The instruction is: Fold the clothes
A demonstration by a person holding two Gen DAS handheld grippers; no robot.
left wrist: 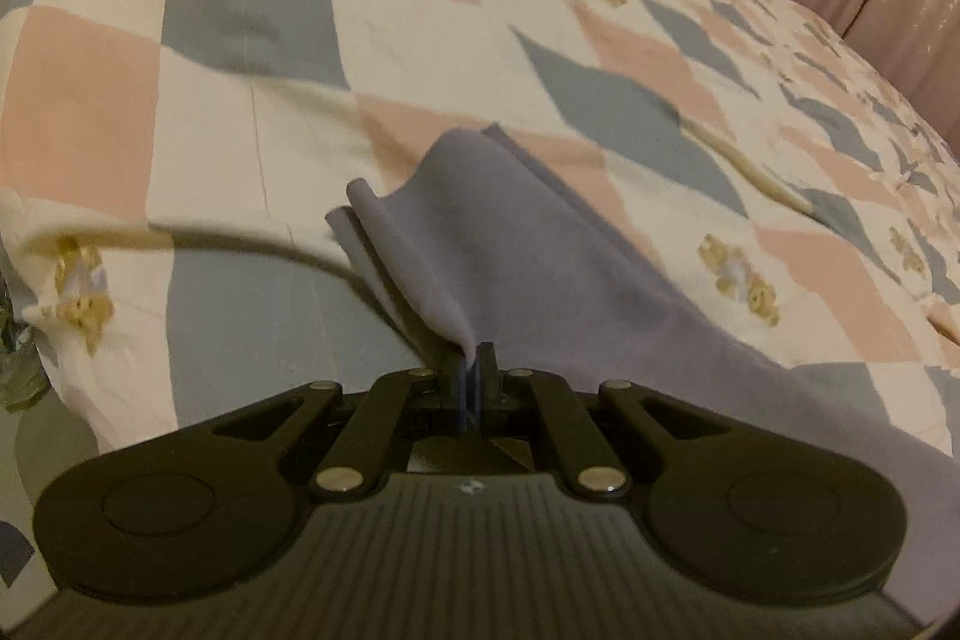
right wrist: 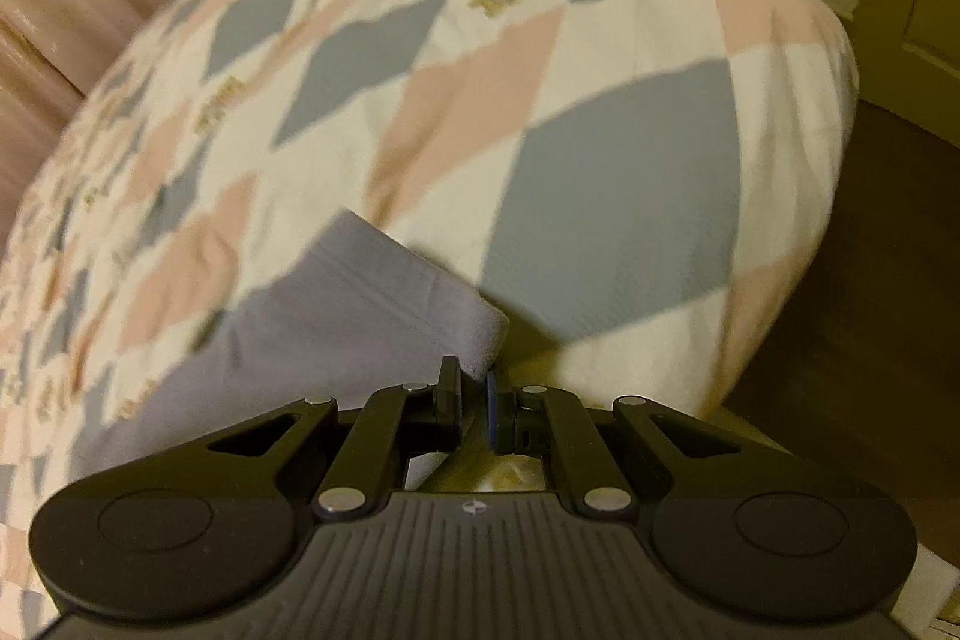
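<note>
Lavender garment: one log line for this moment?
left tongs: shut on lavender garment | right tongs: pinching its hem corner | garment over checkered quilt

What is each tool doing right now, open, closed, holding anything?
Left tool: closed on a fold of the grey cloth.
Right tool: nearly closed, pinching a corner of the grey cloth.
</note>
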